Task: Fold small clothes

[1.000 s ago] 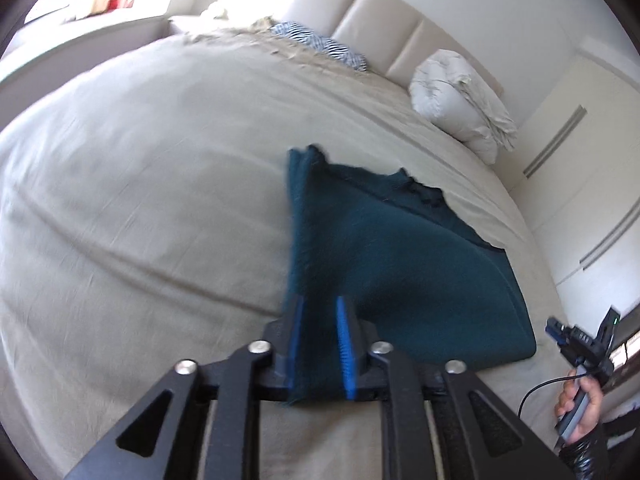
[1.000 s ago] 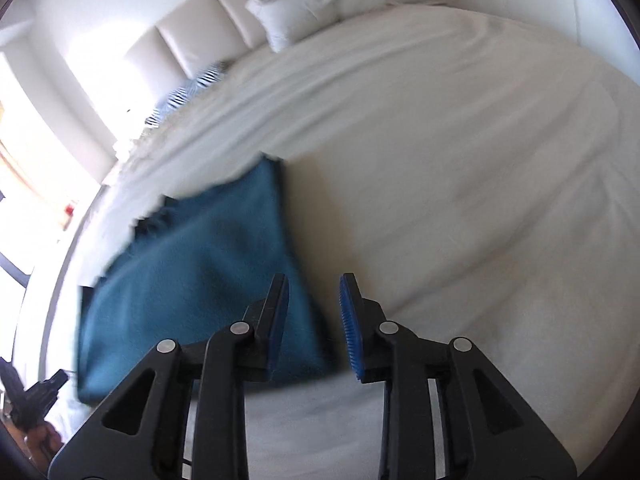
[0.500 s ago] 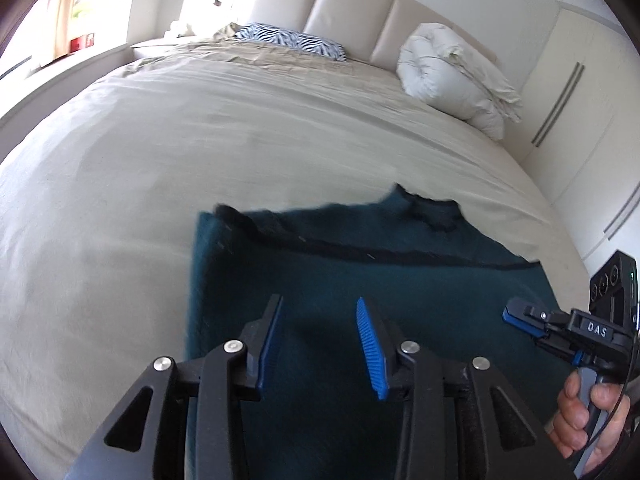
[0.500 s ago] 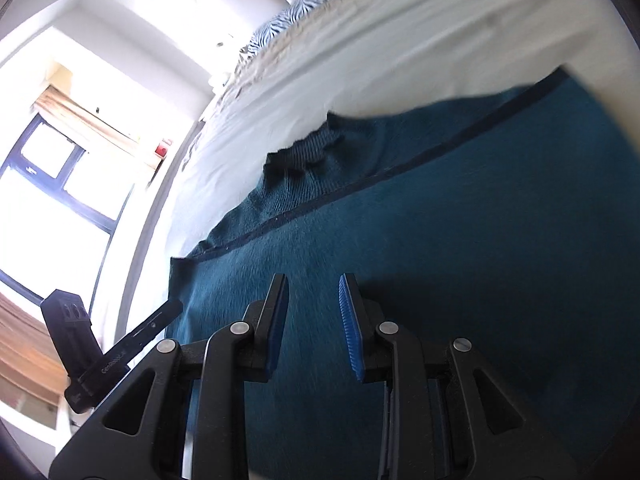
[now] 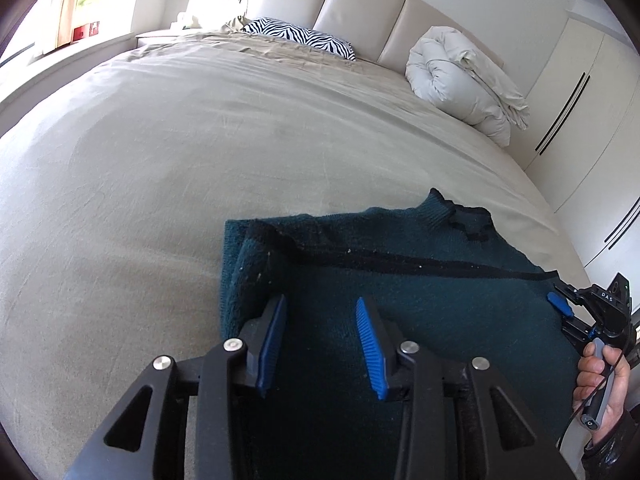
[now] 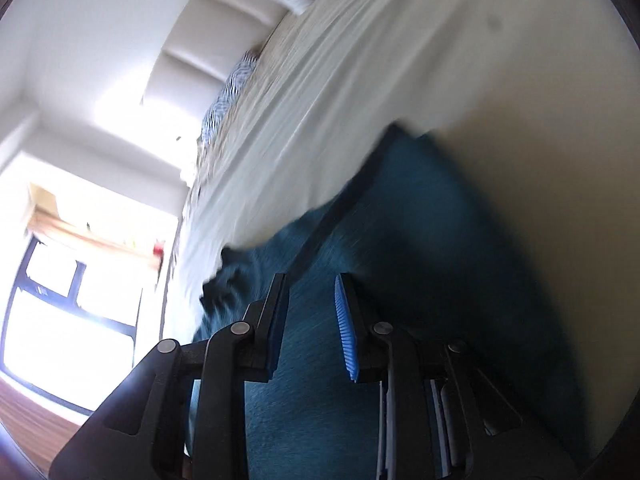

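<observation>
A dark teal knitted sweater (image 5: pixel 420 292) lies folded on the beige bed (image 5: pixel 180 152), its collar at the far right. It also fills the lower part of the blurred right wrist view (image 6: pixel 380 248). My left gripper (image 5: pixel 320 322) is open and empty, just above the sweater's left part. My right gripper (image 6: pixel 310 304) is open and empty over the sweater; it also shows at the right edge of the left wrist view (image 5: pixel 560 300), by the sweater's right edge.
A rolled white duvet (image 5: pixel 460 84) and a zebra-print pillow (image 5: pixel 300 38) lie at the padded headboard (image 5: pixel 360 4). Wardrobe doors (image 5: pixel 580 100) stand to the right. A window (image 6: pixel 60 292) is on the left side.
My left gripper let go of the sweater's edge and opened wider, now above the laid-down fold. My right gripper swung over the sweater and is still turning.
</observation>
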`<state>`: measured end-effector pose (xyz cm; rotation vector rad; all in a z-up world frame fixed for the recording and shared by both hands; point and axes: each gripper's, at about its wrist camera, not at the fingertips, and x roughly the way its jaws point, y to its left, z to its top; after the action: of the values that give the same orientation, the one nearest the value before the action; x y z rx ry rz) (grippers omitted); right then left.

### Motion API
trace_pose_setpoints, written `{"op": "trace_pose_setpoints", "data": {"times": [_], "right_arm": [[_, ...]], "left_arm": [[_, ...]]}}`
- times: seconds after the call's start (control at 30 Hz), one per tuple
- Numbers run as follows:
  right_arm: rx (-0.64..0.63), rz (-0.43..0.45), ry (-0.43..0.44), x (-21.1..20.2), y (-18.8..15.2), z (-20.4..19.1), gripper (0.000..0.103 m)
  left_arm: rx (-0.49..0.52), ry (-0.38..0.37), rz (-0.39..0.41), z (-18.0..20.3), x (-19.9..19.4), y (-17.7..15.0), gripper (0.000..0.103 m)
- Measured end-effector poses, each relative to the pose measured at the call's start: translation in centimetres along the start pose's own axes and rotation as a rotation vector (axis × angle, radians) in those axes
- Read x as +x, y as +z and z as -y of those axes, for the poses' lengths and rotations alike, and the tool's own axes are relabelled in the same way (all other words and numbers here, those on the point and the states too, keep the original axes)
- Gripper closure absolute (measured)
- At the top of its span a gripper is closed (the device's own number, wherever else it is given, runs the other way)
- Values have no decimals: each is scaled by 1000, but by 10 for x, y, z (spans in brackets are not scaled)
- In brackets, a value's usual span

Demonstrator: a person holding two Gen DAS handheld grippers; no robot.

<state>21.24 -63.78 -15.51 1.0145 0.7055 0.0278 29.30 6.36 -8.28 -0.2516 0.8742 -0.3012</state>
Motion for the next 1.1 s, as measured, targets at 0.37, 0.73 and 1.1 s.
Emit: {"op": "trace_pose_setpoints", "data": {"times": [0.37,0.73,1.1], "right_arm": [[-67,14,-41,-55,-32,-14,78],[-356,-411,79,10,-165,-101,78],[-97,-205,87,-32,-128,-25,78]], "left_arm": [[44,50,2,10,4,-2,63],[65,58,7,12,4,-6,63],[56,51,6,12,-2,-8,63]]}}
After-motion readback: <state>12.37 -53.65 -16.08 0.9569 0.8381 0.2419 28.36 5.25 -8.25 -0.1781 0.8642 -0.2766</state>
